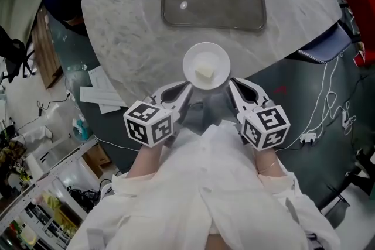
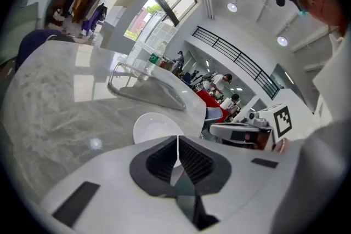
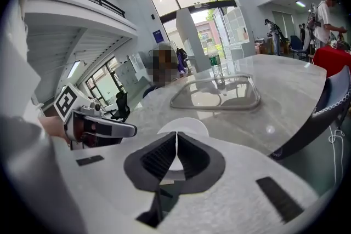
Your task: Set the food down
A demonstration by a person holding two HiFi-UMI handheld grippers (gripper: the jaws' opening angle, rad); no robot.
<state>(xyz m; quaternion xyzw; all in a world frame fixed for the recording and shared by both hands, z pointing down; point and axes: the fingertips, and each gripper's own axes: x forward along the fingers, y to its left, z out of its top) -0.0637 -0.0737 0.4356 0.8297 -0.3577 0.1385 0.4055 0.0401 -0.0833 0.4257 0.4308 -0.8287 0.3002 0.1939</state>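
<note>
The left gripper (image 2: 177, 144) has its two fingers squeezed tight on the thin edge of a white plate (image 1: 196, 57). The right gripper (image 3: 176, 140) pinches the edge on the other side the same way. So both hold the plate between them. A small pale block of food (image 1: 204, 74) sits in the middle of the plate. The plate is at the near edge of a round gray stone table (image 1: 129, 26). I cannot tell if it touches the table. Farther back on the table lies a clear glass tray (image 1: 166, 3), well apart from the plate. A water bottle (image 3: 215, 68) stands behind the tray.
</note>
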